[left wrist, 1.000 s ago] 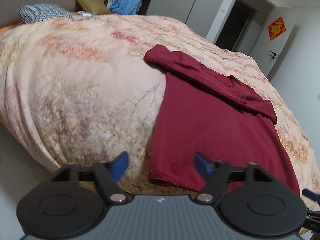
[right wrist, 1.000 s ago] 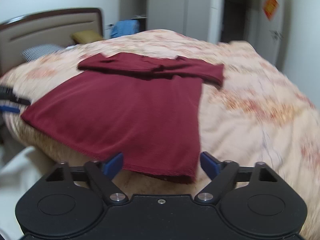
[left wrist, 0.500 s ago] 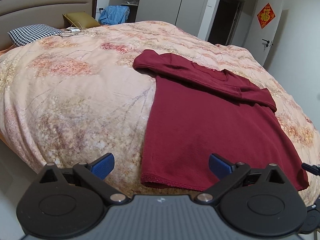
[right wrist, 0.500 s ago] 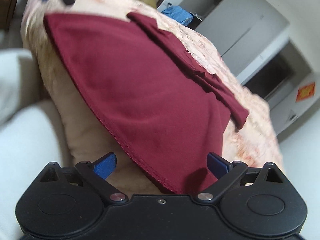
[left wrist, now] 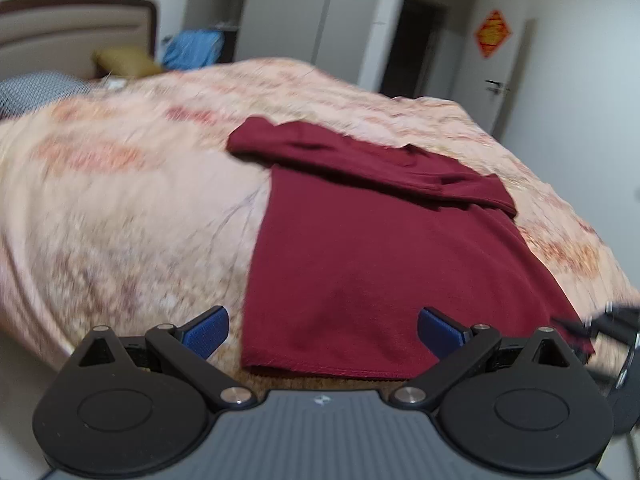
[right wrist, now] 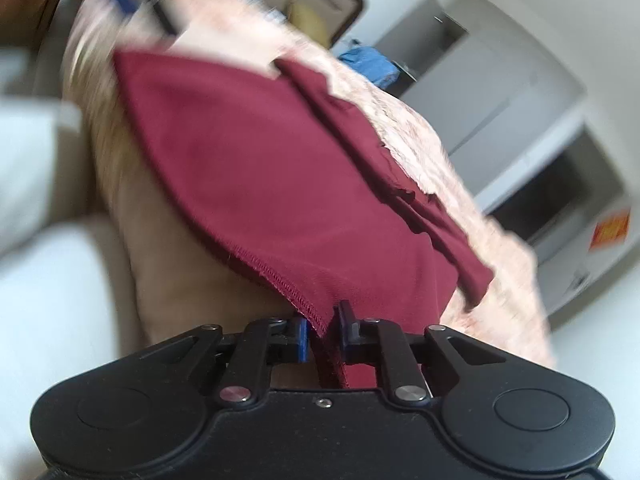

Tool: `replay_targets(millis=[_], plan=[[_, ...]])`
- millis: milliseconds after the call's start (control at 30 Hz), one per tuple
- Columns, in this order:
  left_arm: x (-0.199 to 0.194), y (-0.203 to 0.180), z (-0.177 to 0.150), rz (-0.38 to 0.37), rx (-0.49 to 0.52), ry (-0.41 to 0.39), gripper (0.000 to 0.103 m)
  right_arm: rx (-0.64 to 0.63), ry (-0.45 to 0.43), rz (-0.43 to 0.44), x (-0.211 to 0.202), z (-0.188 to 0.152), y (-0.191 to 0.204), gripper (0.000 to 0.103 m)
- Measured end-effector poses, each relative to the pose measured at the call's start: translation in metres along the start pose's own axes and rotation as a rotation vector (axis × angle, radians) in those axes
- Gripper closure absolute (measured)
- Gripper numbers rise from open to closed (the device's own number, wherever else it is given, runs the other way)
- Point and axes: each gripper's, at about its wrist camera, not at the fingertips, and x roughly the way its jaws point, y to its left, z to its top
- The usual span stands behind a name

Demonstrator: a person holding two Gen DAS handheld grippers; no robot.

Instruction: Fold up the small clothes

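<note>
A dark red shirt [left wrist: 372, 248] lies flat on the bed, sleeves folded across its far end, hem at the near bed edge. My left gripper [left wrist: 322, 330] is open and empty, its blue pads either side of the hem's left part, just short of it. My right gripper [right wrist: 323, 334] is shut on the shirt's [right wrist: 280, 168] right hem corner, with cloth pinched between the blue pads. The right gripper also shows blurred at the right edge of the left wrist view [left wrist: 612, 320].
The bed has a peach floral quilt [left wrist: 120, 208], a checked pillow [left wrist: 36, 88] and a mustard cushion [left wrist: 124, 62] by the headboard. A blue cloth [left wrist: 192, 50] lies beyond. Wardrobes and a doorway [left wrist: 416, 40] stand behind.
My right gripper has closed on the shirt's hem corner; it was open half a second ago. My left gripper has moved slightly closer to the hem and stays open.
</note>
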Motion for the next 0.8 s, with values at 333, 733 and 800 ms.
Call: replay_targets(millis=[333, 733, 800], plan=[[0.014, -0.045, -0.022, -0.005, 0.252, -0.026, 0.0, 0.422, -0.014, 0.175, -0.007, 0.034, -0.075, 0.088], [0.063, -0.089, -0.046, 0.176, 0.428, -0.101, 0.008, 0.506, -0.047, 0.157, -0.014, 0.051, -0.085, 0.088], [0.066, -0.084, -0.049, 0.204, 0.426, -0.098, 0.014, 0.518, -0.057, 0.143, -0.017, 0.052, -0.088, 0.089]])
